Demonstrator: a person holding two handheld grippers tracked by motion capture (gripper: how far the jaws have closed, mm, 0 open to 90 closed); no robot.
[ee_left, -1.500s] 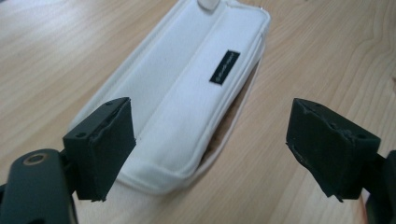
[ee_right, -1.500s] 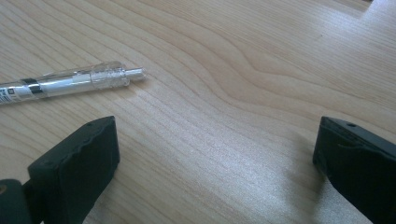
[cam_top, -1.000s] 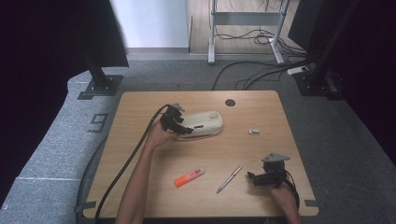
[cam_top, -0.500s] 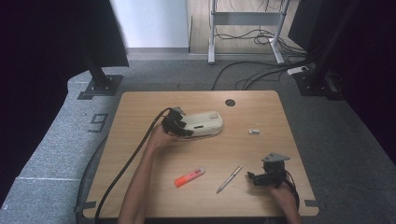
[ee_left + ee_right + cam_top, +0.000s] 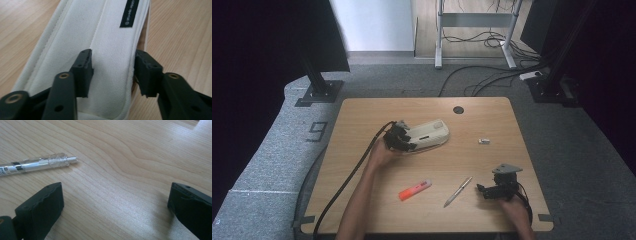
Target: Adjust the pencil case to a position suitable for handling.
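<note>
A white fabric pencil case [image 5: 429,134] lies flat on the wooden table [image 5: 362,120], left of centre. My left gripper [image 5: 404,140] is down at its near left end. In the left gripper view the case [image 5: 112,37] runs away between the jaws of that gripper [image 5: 113,56]. These jaws have just been closing, one pad over the cloth and the other at the case's edge, without a clear squeeze. My right gripper [image 5: 482,190] rests open near the front right, and in its own view [image 5: 115,192] there is bare wood between the jaws.
A clear pen [image 5: 458,191] [image 5: 37,163] lies just left of the right gripper. An orange highlighter [image 5: 415,190] sits front centre. A small white piece [image 5: 483,141] lies right of the case. A cable hole [image 5: 458,109] marks the far edge.
The left gripper has sunk slightly onto the end of the pencil case. The right gripper, pen and highlighter have not moved.
</note>
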